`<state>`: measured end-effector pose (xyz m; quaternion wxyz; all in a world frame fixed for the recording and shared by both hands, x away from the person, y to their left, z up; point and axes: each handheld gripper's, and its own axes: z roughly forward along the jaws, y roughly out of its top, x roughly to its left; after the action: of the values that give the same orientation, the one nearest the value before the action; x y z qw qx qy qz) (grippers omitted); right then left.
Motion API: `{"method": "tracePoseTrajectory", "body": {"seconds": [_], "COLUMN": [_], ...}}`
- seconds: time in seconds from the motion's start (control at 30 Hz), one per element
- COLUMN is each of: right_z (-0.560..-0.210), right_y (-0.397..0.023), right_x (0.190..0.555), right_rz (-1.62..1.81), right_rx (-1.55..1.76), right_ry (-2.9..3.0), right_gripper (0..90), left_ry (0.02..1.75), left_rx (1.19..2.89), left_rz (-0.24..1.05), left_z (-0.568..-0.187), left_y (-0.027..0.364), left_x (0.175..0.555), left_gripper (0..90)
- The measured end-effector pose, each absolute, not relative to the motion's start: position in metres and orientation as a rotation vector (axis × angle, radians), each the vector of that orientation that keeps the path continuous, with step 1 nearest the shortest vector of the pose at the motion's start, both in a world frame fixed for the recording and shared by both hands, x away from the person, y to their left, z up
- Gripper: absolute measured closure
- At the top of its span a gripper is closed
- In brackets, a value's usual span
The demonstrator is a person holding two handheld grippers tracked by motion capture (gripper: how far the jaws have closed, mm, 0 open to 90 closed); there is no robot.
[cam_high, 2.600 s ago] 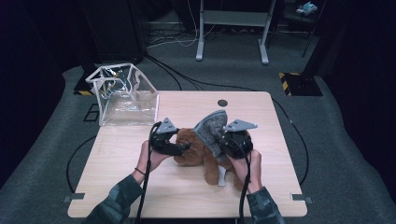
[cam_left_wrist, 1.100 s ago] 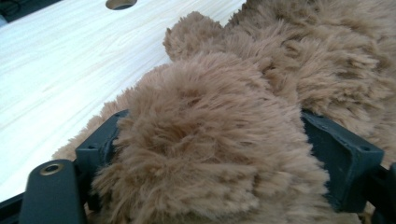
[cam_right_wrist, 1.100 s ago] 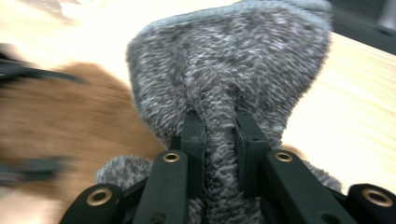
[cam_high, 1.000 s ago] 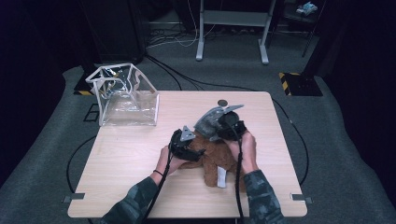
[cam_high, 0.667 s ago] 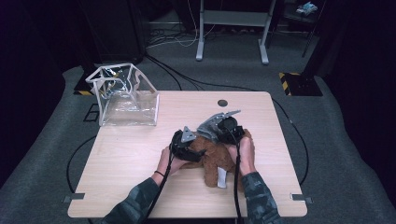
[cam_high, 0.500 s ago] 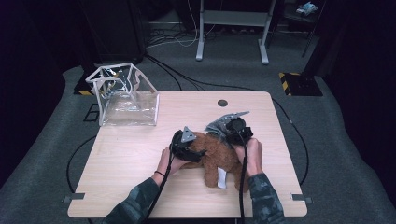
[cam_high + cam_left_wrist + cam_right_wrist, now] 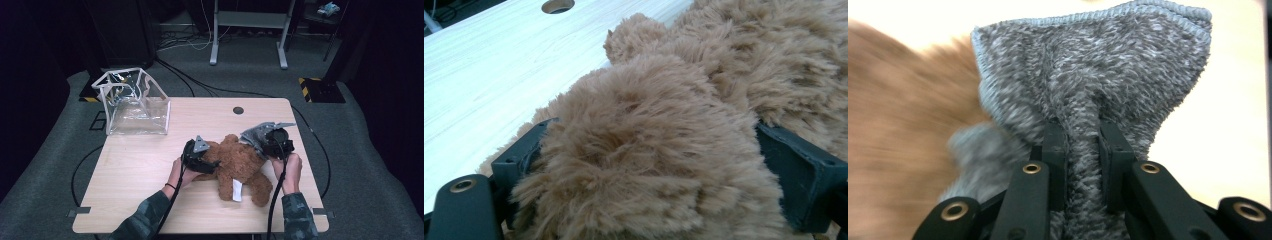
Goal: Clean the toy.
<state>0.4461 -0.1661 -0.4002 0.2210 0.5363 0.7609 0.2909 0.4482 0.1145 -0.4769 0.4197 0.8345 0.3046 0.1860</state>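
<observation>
A brown teddy bear (image 7: 240, 167) lies on the wooden table (image 7: 150, 165), with a white tag (image 7: 236, 190) near its lower half. My left gripper (image 7: 211, 163) is at the bear's left side. In the left gripper view its jaws stand wide around a thick furry part of the bear (image 7: 649, 150), and the left gripper (image 7: 654, 170) is shut on it. My right gripper (image 7: 266, 139) is just right of the bear's upper end, shut on a grey fleece cloth (image 7: 256, 134). In the right gripper view the right gripper (image 7: 1083, 150) pinches a fold of the cloth (image 7: 1098, 70), beside the blurred bear (image 7: 898, 130).
A clear plastic bag with white edging (image 7: 132, 102) stands open at the table's back left corner. A round cable hole (image 7: 238, 110) sits near the far edge. Bare wood lies left of the bear and along the front.
My right gripper has carried the grey cloth rightward, from above the bear to its right side. My left gripper moved onto the bear earlier and has since stayed put.
</observation>
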Motion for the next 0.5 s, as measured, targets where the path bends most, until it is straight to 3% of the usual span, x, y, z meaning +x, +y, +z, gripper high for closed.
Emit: {"method": "tracePoseTrajectory", "body": {"seconds": [0.13, 0.33, 0.43, 0.47, 0.5], "right_z": [-0.369, -0.392, -0.409, -0.409, -0.411], "right_y": [-0.134, -0.077, -0.063, -0.063, -0.061], "right_x": [0.429, 0.429, 0.434, 0.434, 0.435], "right_rz": [0.947, 0.936, 0.849, 0.849, 0.827], "right_rx": [1.339, 1.229, 1.212, 1.212, 1.216], "right_ry": [2.155, 2.335, 2.338, 2.338, 2.336], "right_gripper": [77.0, 74.4, 63.2, 63.2, 43.5], "left_ry": [0.765, 0.755, 0.754, 0.754, 0.753], "left_rx": [2.089, 2.103, 2.100, 2.100, 2.100], "left_rz": [0.467, 0.468, 0.466, 0.466, 0.467], "left_z": [-0.477, -0.475, -0.476, -0.476, -0.476], "left_y": [0.114, 0.115, 0.114, 0.114, 0.114], "left_x": [0.448, 0.447, 0.448, 0.448, 0.448], "left_gripper": [12.2, 12.1, 12.1, 12.1, 12.1]}}
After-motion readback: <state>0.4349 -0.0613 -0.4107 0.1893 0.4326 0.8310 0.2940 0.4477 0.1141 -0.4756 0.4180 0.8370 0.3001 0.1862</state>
